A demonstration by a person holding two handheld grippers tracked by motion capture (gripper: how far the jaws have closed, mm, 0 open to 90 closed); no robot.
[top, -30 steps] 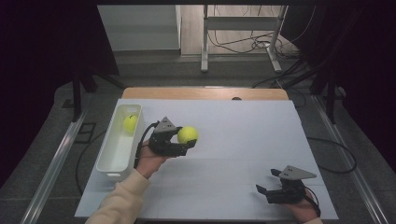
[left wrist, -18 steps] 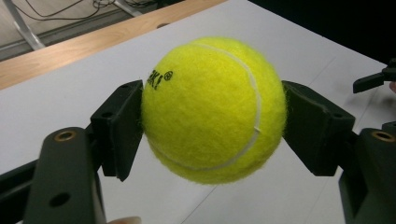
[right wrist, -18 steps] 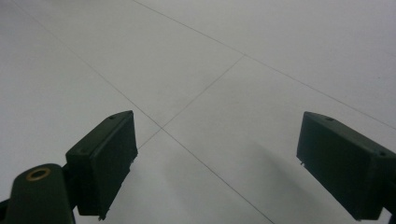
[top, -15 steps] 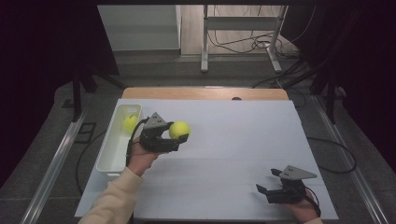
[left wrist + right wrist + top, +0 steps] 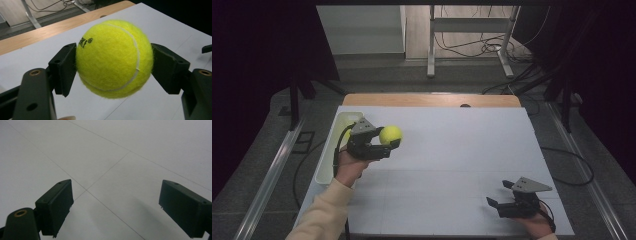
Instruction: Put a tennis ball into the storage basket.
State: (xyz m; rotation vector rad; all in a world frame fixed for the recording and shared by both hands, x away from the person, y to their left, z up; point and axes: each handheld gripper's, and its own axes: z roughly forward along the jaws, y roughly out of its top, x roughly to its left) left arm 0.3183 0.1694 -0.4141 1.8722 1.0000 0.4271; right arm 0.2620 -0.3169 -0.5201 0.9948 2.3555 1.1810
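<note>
Tennis ball (image 5: 114, 58) sits clamped between my left tongs (image 5: 388, 142), lifted clear of the counter (image 5: 452, 165) near its left side, just beside the white bin (image 5: 328, 155) that runs along that edge. I judge the pickup done and the carry under way; what is left is to bring the ball over the bin and let it drop, if the bin is where it goes, which I cannot be sure of from here. A bit of yellow shows inside the bin behind the tongs, possibly another ball, but it is too hidden to call. The ball itself is bright yellow-green felt, fuzzy, with a pale curved seam and a small black printed mark near the top; the two black pads press it on opposite sides at about its middle, and it looks round and not squashed. My right tongs (image 5: 116, 207) stand open with nothing between the pads, low over bare white counter at the near right corner, well apart from the ball.
</note>
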